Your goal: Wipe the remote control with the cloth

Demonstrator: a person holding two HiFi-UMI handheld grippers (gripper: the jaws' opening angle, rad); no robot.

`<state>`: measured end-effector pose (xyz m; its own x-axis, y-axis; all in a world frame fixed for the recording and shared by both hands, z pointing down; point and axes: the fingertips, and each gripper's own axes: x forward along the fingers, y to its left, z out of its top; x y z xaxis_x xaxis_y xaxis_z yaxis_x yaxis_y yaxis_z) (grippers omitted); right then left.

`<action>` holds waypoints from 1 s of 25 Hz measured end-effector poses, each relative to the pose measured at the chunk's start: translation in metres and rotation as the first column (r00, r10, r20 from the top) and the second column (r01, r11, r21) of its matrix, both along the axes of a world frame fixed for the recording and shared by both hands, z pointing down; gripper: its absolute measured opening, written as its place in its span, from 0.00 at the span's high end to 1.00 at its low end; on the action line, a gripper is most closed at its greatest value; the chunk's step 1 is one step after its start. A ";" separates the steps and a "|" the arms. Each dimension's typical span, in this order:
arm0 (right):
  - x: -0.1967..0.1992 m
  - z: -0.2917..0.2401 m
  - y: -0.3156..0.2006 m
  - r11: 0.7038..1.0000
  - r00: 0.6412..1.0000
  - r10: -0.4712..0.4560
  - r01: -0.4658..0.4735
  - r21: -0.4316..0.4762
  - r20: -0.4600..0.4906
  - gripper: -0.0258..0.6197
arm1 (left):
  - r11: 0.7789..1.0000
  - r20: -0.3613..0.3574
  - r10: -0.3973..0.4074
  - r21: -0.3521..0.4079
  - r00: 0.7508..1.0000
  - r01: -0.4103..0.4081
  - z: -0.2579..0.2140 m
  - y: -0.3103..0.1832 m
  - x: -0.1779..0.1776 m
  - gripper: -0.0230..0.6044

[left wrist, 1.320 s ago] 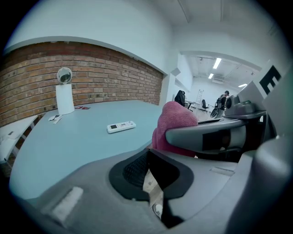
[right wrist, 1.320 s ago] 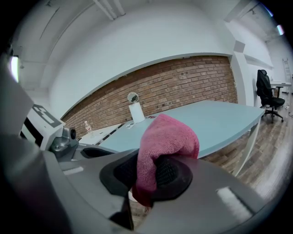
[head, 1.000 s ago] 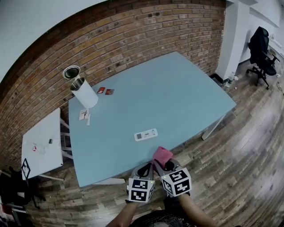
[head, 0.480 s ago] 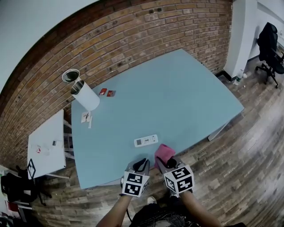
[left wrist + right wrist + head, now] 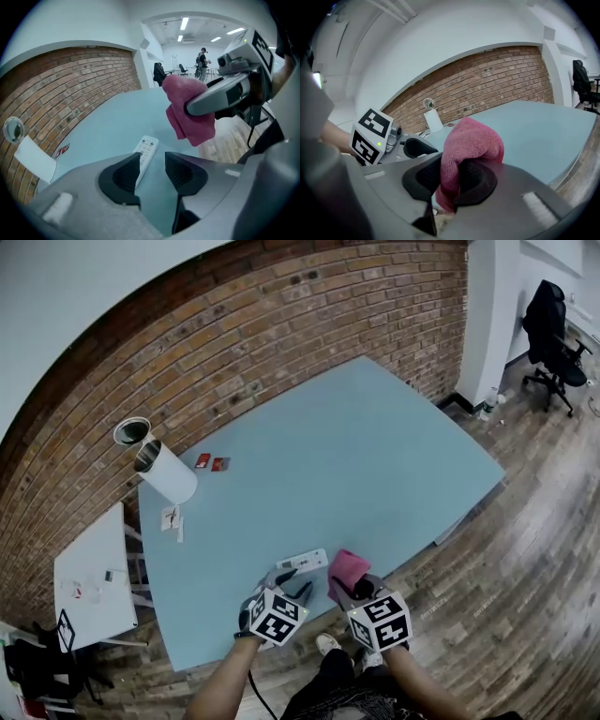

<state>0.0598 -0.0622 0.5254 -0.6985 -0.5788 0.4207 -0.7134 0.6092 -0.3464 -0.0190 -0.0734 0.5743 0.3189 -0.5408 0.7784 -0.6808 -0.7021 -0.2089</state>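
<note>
My left hand-held gripper [image 5: 292,580] has its jaws apart. They have just been opening, and nothing sits between them. The remote control [image 5: 302,562] lies flat on the tabletop [image 5: 375,446] near its 6 o'clock edge, just beyond my left jaw tips at about 12 o'clock from them. My right hand-held gripper [image 5: 343,588] is clamped on the pink cloth [image 5: 347,567], which bulges out past the jaws just beside the remote control, at its 3 o'clock.

I judge the step in hand is steadying the remote control. I'd settle the left jaws over its narrow sides at the 9 o'clock end and close gently, so it can't skid on the smooth top. Then I'd lower the cloth's bulge onto the buttons, not the hard jaw tips. I'd stroke from 9 towards 3 o'clock, away from the held end.
</note>
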 end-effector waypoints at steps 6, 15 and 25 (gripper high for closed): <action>0.001 -0.001 -0.027 0.998 0.998 0.059 -0.059 0.001 -0.002 0.86 | 0.980 0.084 0.182 -0.099 0.980 -0.174 0.024 -0.018 -0.003 0.61; 0.010 -0.001 -0.058 0.990 0.990 0.137 -0.137 -0.006 -0.017 0.86 | 0.900 0.091 0.373 -0.279 0.923 -0.336 0.048 -0.037 0.003 0.43; 0.019 -0.003 -0.077 0.979 0.977 0.206 -0.206 0.007 -0.049 0.86 | 0.796 0.099 0.478 -0.470 0.873 -0.382 0.067 -0.040 0.006 0.45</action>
